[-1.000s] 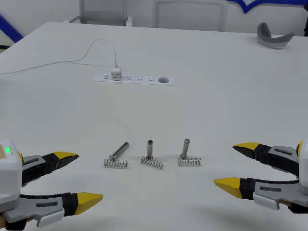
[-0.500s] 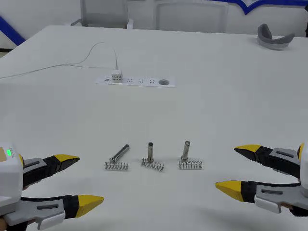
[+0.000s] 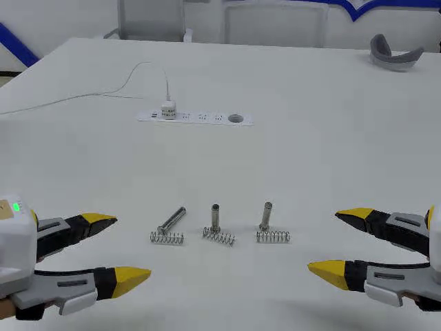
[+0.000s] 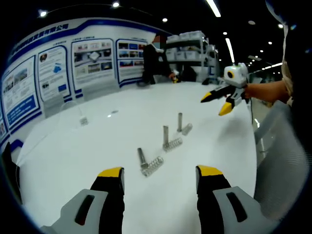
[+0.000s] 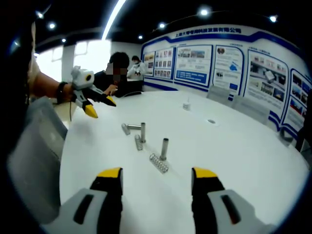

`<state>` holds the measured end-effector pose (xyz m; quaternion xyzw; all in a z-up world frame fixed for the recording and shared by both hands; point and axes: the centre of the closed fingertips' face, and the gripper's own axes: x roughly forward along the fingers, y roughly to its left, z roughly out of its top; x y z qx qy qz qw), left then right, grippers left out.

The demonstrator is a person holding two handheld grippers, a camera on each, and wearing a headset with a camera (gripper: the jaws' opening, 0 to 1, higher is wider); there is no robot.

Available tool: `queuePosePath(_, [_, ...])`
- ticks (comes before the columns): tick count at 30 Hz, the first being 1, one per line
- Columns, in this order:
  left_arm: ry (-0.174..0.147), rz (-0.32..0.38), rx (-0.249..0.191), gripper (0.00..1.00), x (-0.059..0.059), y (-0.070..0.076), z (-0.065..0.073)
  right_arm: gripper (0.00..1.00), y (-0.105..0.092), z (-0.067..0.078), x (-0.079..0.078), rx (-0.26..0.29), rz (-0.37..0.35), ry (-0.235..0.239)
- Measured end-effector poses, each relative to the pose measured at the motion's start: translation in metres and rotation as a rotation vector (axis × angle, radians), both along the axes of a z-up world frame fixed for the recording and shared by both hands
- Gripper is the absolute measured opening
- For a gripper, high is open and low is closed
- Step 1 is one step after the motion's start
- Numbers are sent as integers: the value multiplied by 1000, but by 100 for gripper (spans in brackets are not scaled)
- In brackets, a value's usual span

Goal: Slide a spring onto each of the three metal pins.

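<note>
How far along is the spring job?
Done: nothing. The left spring, middle spring and right spring lie beside the pins, none threaded. The left pin lies flat; the middle pin and right pin stand. In hand: nothing; left gripper and right gripper are open. Left: all three.

left tongs (image 3: 127, 248): yellow tips, black-grey jaws, white housing, green light (image 3: 15, 206) | right tongs (image 3: 324, 240): same colours

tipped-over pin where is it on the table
In the head view the tipped-over pin lies leftmost in the row of three, just behind the left spring and left of the upright middle pin.
</note>
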<state>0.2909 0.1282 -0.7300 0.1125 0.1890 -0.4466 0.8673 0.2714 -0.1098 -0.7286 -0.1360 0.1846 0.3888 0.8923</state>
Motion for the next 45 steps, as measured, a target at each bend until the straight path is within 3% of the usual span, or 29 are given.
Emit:
queuePosePath(13, [-3,-28,45,49,31,-18,1,59,-1,-1,-2,8,-6,3])
queuePosePath(26, [32,-30,100,39,64,-41,-10,60,-2,-5,-4,14,-18,9])
queuePosePath(31, [44,-29,150,37,73,-44,-17,60,-4,-7,-5,15,-21,13])
queuePosePath(45, [128,-10,266,29,89,-49,-40,60,-3,-11,-7,4,-20,19])
